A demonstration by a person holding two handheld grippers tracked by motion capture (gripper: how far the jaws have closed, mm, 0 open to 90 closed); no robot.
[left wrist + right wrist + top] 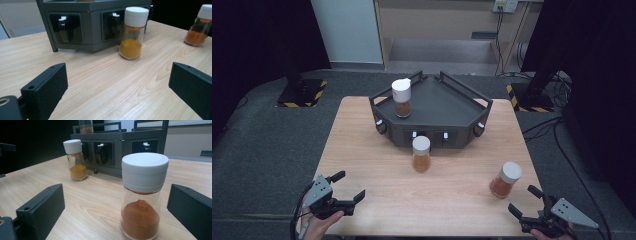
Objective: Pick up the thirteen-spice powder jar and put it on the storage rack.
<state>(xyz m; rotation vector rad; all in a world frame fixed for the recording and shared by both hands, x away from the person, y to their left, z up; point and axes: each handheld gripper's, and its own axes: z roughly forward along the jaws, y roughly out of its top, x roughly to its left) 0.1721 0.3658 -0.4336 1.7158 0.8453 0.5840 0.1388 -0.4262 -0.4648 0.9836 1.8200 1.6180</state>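
Three glass spice jars with white caps stand upright. One jar (402,98) is on the dark rack (447,107) at its left side. A jar of yellow-orange powder (421,154) (133,32) (75,159) stands on the table just in front of the rack. A jar of red-orange powder (506,179) (142,195) (200,25) stands near the front right. My right gripper (523,201) (115,215) is open, just short of that jar, which sits ahead between its jaws. My left gripper (349,186) (117,87) is open at the front left, holding nothing.
The dark rack (95,15) (117,142) sits at the far middle of the wooden table (377,165), with small black mugs in its front slots. Dark carpet, stand bases with hazard tape (302,95) and cables surround the table.
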